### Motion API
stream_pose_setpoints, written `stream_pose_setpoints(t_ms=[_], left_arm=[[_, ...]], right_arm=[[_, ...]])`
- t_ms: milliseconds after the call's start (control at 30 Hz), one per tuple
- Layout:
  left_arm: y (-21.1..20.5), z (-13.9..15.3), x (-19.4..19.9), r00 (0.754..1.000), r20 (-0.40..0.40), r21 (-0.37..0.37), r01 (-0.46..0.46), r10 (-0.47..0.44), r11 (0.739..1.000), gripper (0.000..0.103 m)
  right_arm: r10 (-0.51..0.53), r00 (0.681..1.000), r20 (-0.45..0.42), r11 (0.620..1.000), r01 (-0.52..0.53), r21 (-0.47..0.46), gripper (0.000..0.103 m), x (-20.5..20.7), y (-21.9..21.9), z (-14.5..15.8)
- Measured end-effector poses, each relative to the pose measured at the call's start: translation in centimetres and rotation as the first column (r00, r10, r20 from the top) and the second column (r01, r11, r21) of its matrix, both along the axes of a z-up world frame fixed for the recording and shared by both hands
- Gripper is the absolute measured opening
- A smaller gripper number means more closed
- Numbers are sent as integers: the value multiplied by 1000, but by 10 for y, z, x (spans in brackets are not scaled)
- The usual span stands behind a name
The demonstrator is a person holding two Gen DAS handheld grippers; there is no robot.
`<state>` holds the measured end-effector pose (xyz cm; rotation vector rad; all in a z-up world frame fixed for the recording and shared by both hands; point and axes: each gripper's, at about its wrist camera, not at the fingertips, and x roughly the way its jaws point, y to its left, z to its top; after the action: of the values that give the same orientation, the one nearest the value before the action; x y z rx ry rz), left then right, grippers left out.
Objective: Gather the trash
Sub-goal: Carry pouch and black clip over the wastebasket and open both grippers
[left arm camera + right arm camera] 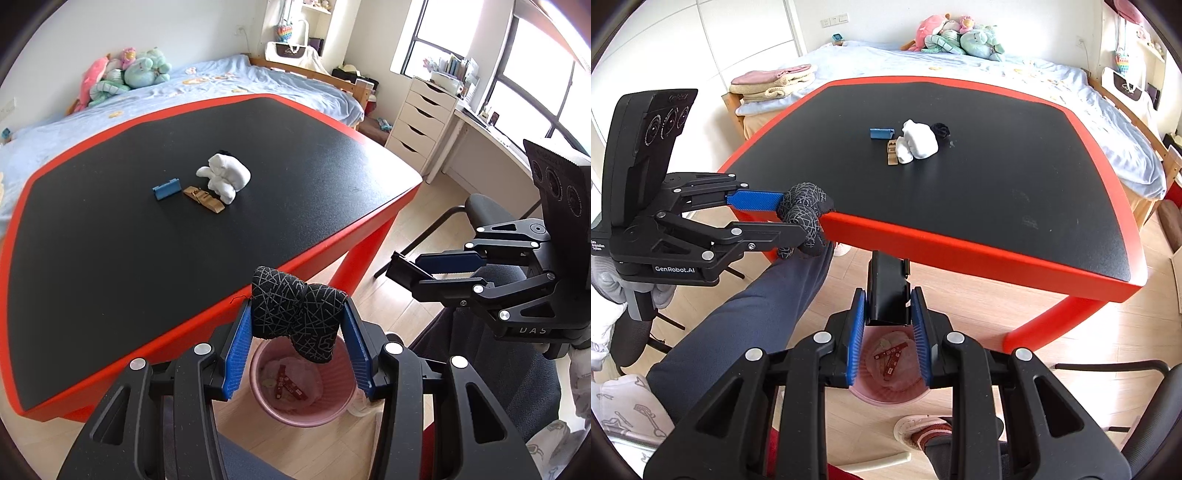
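Left wrist view: blue-padded left gripper (297, 323) nearest, pinching a rolled black sock with a grey line pattern (300, 310) between its pads, directly above a pink trash bin (334, 411) on the wood floor. Inside the bin, red wrappers (286, 386) on pale paper. Beyond, on the red-edged black table (110, 258): a blue clip (166, 188), a tan wooden piece (204, 199) and a white balled sock (224, 176), close together, the tan piece touching the white sock. At right, the right gripper (412, 275) clamped on a black box (406, 272), off the table edge.

Right wrist view: right gripper (888, 314) nearest, pressed onto the black box (888, 291), hanging over the pink trash bin (890, 397) with the red wrappers (890, 356) visible below. At left, the left gripper (798, 218) gripping the patterned sock (805, 218) just beside the table's near edge (923, 240). On the tabletop, well apart from both grippers: blue clip (881, 133), tan piece (892, 153), white sock (918, 146), and a small black bundle (941, 131) behind it.
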<state>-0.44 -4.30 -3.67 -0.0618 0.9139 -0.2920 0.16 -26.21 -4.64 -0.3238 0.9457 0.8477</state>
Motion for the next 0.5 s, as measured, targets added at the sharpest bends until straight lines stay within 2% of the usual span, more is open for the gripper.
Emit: stream_pose_setpoints(t_ms=[500], left_arm=[[-23, -19, -15, 998, -50, -16, 32, -33, 999, 46]], right_arm=[[-2, 999, -42, 1000, 1, -3, 25, -13, -11, -10]])
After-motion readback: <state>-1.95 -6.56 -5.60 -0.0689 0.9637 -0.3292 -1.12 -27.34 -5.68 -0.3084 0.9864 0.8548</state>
